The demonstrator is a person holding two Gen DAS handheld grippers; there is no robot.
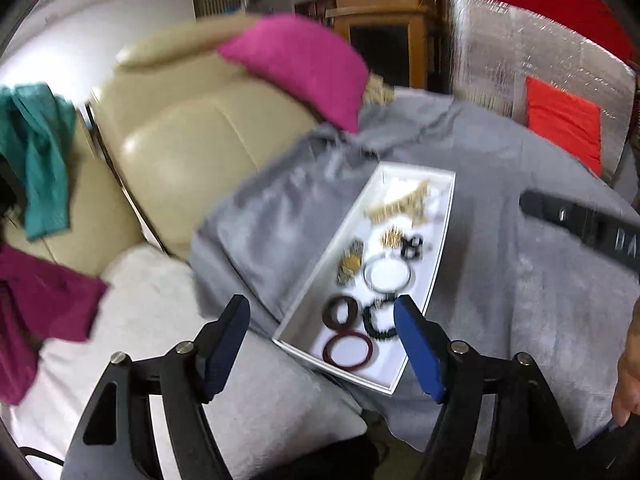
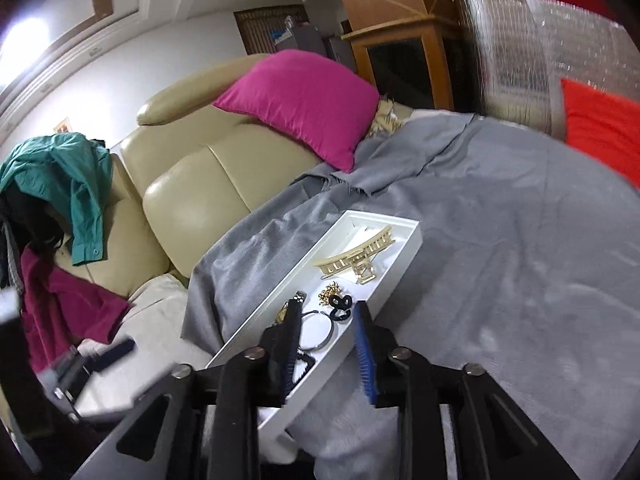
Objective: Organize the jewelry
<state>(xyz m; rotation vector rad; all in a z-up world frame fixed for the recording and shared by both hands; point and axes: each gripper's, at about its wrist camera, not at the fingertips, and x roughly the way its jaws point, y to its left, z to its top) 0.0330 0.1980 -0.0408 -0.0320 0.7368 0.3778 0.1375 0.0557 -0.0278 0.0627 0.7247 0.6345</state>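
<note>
A long white tray [image 1: 442, 236] lies on a grey blanket and holds jewelry: a gold hair claw [image 1: 400, 204], a silver bangle [image 1: 388, 274], two dark red bangles [image 1: 348, 350], a black bead bracelet [image 1: 378, 320] and a black hair tie [image 1: 412, 246]. My left gripper [image 1: 322, 320] is open and empty, hovering over the tray's near end. In the right wrist view my right gripper [image 2: 330, 320] is open, its fingers straddling the tray's right wall [image 2: 384, 300]; the gold claw [image 2: 356, 260] and silver bangle [image 2: 320, 328] lie ahead.
The grey blanket [image 2: 500, 260] covers a beige leather sofa [image 2: 192, 184] with a magenta cushion [image 2: 304, 104]. A teal shirt [image 2: 76, 184] and magenta cloth [image 2: 60, 296] hang at left. A red cushion [image 2: 600, 136] and silver foil sheet [image 2: 512, 48] stand behind.
</note>
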